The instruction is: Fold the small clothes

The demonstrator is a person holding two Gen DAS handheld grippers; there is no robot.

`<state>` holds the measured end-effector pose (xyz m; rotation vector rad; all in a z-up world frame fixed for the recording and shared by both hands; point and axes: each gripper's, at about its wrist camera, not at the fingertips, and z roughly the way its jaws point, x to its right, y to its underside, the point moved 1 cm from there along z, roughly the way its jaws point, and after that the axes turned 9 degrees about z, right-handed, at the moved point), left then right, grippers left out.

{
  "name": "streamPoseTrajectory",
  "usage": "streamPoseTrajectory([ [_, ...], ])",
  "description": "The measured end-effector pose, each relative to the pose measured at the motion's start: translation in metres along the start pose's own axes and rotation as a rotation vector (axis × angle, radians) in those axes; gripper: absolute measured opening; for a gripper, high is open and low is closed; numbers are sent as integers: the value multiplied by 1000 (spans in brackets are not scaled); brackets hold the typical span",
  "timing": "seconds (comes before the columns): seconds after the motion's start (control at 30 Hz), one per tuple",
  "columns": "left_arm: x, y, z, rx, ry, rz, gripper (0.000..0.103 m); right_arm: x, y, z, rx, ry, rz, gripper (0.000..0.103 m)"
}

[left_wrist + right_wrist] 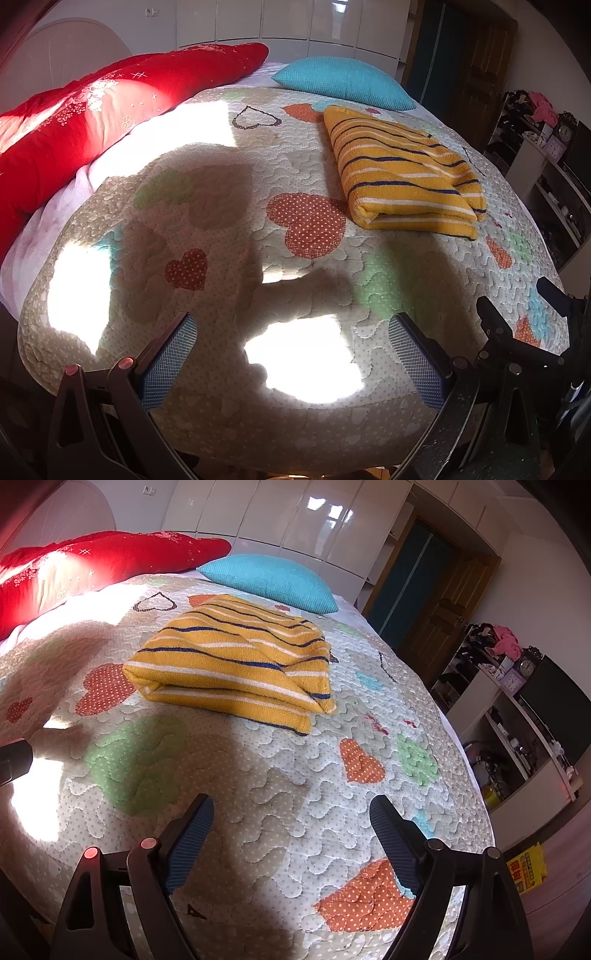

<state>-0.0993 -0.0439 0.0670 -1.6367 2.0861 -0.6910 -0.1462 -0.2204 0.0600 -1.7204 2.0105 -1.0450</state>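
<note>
A yellow garment with navy and white stripes (402, 173) lies folded into a thick rectangle on the quilted bedspread (229, 206); in the right wrist view the same folded garment (232, 661) sits in the middle distance. My left gripper (293, 347) hovers over the near part of the bed, open, with nothing between its blue pads (168, 360). My right gripper (291, 838) is also open and holds nothing, well short of the garment. The right gripper's black fingers (495, 325) show at the right edge of the left wrist view.
A teal pillow (269, 579) and a red duvet (110, 107) lie at the head of the bed. White wardrobes (295, 520) stand behind. To the right are a wooden door (439, 616) and cluttered shelves (517, 709). The bed edge drops off on the right.
</note>
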Motion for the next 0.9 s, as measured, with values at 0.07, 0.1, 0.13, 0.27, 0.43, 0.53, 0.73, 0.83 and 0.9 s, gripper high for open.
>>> streamPoseTrajectory([
  [0.07, 0, 1, 1, -4, 2, -3, 103, 0, 1, 2, -9, -2, 1, 90],
  [0.1, 0, 1, 2, -6, 4, -5, 103, 0, 2, 3, -14, -1, 3, 90],
  [0.13, -1, 2, 2, -8, 5, -6, 103, 1, 2, 4, -18, -2, 4, 90],
  [0.27, -2, 3, 5, -21, 13, -12, 103, 2, 3, 5, -26, -4, 11, 90],
  [0.43, -3, 5, 7, -28, 13, -15, 103, 1, 4, 7, -33, -9, 11, 90],
  [0.53, -3, 5, 9, -34, 18, -17, 103, 0, 5, 7, -32, -8, 8, 90],
  [0.73, -3, 3, 15, -46, 44, -17, 103, 0, 2, 6, -31, -27, 15, 90],
  [0.83, -6, -3, 18, -30, 51, -18, 103, 4, -3, 9, -32, -37, 31, 90],
  [0.9, -10, -8, 20, -20, 40, -17, 103, 9, -7, 13, -41, -49, 49, 90],
])
